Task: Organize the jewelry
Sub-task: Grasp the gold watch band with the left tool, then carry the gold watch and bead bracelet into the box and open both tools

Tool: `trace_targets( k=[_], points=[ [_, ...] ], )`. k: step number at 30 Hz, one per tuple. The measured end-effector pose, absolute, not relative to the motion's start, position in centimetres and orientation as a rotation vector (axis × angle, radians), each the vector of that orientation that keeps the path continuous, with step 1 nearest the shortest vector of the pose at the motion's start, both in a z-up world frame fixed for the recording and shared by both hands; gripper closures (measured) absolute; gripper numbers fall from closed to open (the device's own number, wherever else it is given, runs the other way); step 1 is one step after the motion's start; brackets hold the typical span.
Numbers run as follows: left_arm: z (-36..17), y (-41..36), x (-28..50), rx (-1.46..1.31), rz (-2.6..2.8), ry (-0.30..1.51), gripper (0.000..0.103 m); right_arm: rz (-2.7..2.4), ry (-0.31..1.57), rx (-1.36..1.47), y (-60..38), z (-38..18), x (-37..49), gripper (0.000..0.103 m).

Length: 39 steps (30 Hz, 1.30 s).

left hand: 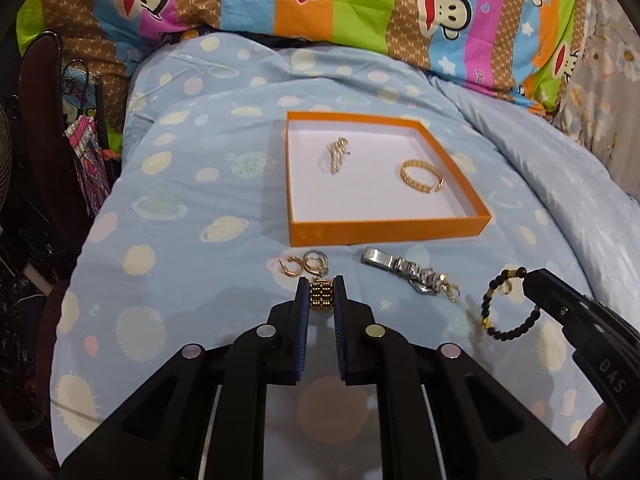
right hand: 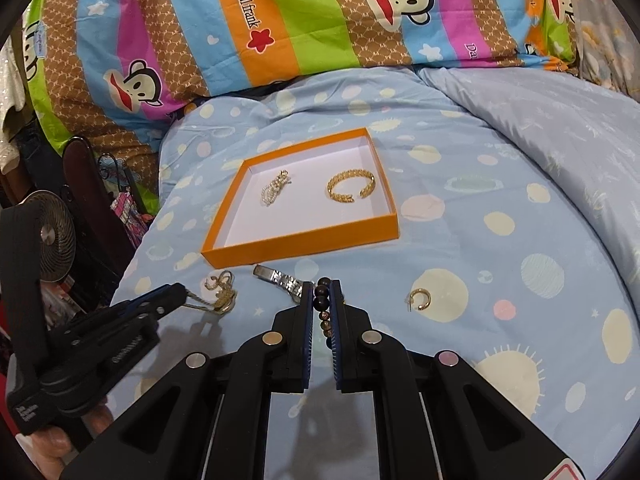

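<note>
In the left wrist view my left gripper (left hand: 321,281) is shut on a gold link bracelet (left hand: 321,298), just off the blue bedspread. My right gripper (left hand: 529,277) comes in from the right, shut on a black bead bracelet (left hand: 505,312) that hangs from it. The right wrist view shows those dark beads (right hand: 322,300) clamped between my right gripper's (right hand: 322,285) pads, and the left gripper (right hand: 181,291) with the gold piece (right hand: 219,302) dangling. Behind lies an orange box (left hand: 390,228) holding a pearl clip (left hand: 337,154) and a gold bangle (left hand: 423,174).
Loose on the bedspread before the box are a gold hoop earring (left hand: 291,267), silver rings (left hand: 316,262) and a silver link bracelet (left hand: 404,270). Another gold hoop (right hand: 420,299) lies to the right. A striped monkey-print pillow (right hand: 280,20) lies behind; a fan (right hand: 56,236) stands off the bed's left edge.
</note>
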<state>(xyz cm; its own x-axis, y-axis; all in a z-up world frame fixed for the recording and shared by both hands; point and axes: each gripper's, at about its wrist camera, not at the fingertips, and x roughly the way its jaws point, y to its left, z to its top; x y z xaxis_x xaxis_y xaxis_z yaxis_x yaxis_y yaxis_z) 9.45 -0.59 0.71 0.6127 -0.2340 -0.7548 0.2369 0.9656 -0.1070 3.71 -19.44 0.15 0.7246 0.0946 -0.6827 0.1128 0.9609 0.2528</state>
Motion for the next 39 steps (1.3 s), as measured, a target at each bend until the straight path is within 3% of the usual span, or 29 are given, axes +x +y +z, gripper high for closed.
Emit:
trace_targets(
  k=[19,35,38,39],
  points=[
    [8.0,-1.8,15.0,-0.002,-0.326,0.666,0.092,0.019,0.638,0.227,-20.1,5.0,10.9,0.095],
    [1.1,-5.0,22.7,-0.011,-0.353,0.779,0.092,0.045,0.749,0.227,-19.7,-1.4,18.0,0.095],
    [0.8,-5.0,22.8,-0.003,-0.347,0.766,0.091,0.039,0.736,0.245,-20.0,-1.7,17.8,0.088],
    [0.8,-4.9,22.8,-0.001,-0.341,0.763,0.085,0.036,0.729,0.246,-20.1,-1.6,17.6,0.083]
  ],
)
